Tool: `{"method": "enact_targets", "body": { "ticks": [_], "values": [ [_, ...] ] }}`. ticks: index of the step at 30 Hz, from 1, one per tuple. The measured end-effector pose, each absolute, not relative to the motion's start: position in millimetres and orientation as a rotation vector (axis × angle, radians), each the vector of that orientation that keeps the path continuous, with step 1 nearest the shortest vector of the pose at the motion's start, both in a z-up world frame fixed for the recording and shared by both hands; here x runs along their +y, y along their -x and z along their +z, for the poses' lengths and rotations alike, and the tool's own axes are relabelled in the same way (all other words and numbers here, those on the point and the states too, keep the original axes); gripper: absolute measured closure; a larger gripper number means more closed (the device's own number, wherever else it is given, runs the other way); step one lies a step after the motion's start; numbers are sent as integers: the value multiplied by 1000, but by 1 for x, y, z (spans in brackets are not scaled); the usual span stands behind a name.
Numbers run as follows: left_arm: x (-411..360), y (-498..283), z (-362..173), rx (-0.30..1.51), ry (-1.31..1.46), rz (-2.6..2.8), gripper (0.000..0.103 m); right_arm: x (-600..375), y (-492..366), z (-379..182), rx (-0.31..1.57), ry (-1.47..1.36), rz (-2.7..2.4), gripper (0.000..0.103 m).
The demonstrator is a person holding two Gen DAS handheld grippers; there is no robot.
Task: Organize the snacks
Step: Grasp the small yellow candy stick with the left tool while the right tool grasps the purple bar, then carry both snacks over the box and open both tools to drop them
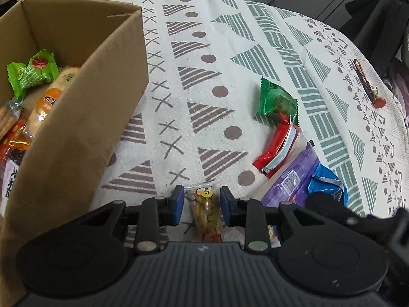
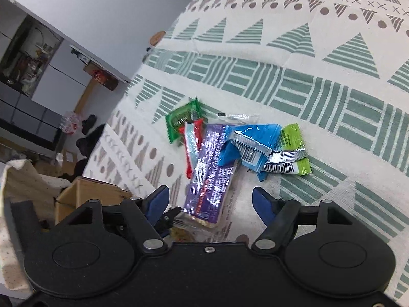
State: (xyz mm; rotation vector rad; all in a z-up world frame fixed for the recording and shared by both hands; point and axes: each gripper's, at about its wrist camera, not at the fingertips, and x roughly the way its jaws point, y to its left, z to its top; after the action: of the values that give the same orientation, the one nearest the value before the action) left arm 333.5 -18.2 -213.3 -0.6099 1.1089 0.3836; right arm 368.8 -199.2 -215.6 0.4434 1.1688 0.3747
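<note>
Left gripper (image 1: 202, 204) brackets the clear snack packet (image 1: 205, 211), long axis along its fingers, apparently untouched; right gripper (image 2: 211, 202) hangs wide

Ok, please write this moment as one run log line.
left gripper: open around clear snack packet | right gripper: open over purple packet | cardboard box: partly filled

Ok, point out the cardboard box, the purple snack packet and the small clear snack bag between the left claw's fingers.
cardboard box (image 1: 84, 117), left wrist view, on its outer side wall.
purple snack packet (image 2: 212, 168), right wrist view, on the middle of the wrapper.
small clear snack bag (image 1: 204, 209), left wrist view, on its middle, between the pads.
</note>
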Motion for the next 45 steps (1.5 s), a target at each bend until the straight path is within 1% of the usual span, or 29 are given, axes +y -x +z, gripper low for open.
{"method": "enact_targets", "body": {
  "ticks": [5,8,13,16,17,18,19,20,21,24,32,38,45],
  "values": [
    [-13,-335,-213,1111,605,364,81,-189,-373,-226,1191,-403,360,32],
    [-9,-334,-210,1102,618,363,84,-183,-374,-231,1197,-374,357,32],
    [-4,-328,-197,1065,618,367,84,-174,-372,-232,1167,-326,355,32],
    [-2,-323,-192,1060,612,359,84,-169,-371,-234,1160,-278,361,40],
    [-1,-320,-190,1057,616,353,84,-167,-370,-234,1156,-250,364,45],
    [-2,-318,-188,1055,613,350,84,-165,-368,-233,1148,-222,370,53],
    [-4,-316,-186,1051,610,347,84,-164,-366,-233,1153,-207,377,57],
    [-6,-313,-185,1047,607,342,84,-165,-365,-232,1157,-207,380,64],
    [-7,-311,-183,1045,606,339,84,-167,-363,-230,1159,-210,389,67],
    [-10,-304,-178,1035,605,335,84,-170,-356,-221,1130,-184,401,70],
    [-10,-281,-152,976,598,334,84,-182,-345,-198,1068,-273,457,75],
    [-1,-266,-122,905,583,345,84,-193,-337,-174,991,-355,491,75],
    [16,-248,-97,841,572,372,84,-183,-322,-154,946,-351,563,75]
  ]
}}
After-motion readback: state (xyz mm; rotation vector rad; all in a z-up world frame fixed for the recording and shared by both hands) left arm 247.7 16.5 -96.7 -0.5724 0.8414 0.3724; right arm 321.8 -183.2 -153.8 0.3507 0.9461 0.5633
